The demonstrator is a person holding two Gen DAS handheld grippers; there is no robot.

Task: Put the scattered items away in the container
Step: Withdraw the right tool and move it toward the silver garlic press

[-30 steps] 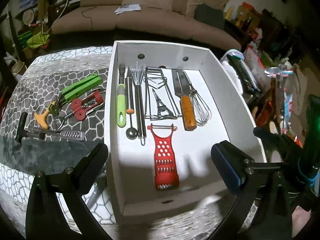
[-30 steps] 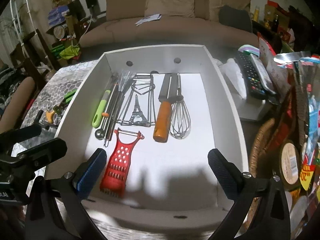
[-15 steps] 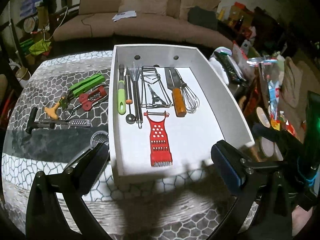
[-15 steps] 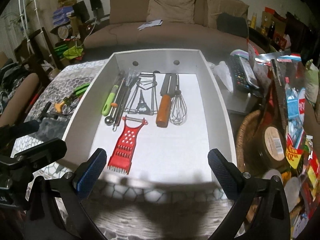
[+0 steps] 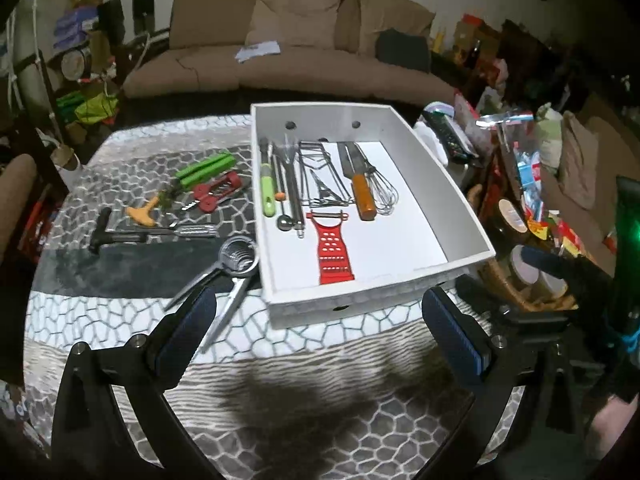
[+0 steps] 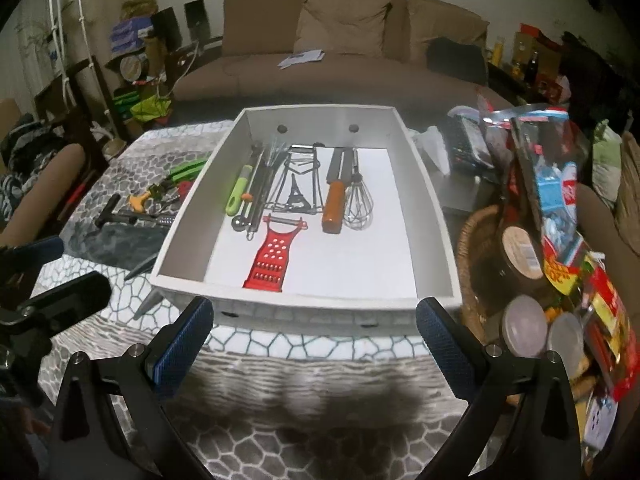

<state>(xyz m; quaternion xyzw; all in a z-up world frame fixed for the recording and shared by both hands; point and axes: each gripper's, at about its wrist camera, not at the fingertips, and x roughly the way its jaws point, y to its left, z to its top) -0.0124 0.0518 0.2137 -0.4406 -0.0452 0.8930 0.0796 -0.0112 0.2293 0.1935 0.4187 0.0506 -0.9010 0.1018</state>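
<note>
We see the white container (image 5: 460, 208) on the patterned table (image 5: 280, 380), already holding a red grater (image 5: 334, 250), whisk (image 5: 384, 196) and other utensils laid lengthwise so they pack side by side. Left of it, several tools wait loose: metal tongs (image 5: 232, 268) just beside its wall, green-handled pliers (image 5: 200, 170) further off. Our left gripper (image 5: 316, 332) and right gripper (image 6: 312, 332) hover wide apart, empty, set back to choose a pick.

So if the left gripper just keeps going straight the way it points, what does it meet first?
Most likely the near wall of the white tray, which sits dead ahead between the fingers of the open left gripper. The metal squeezer lies just left of that line and looks clear, though depth is hard to judge.
</note>
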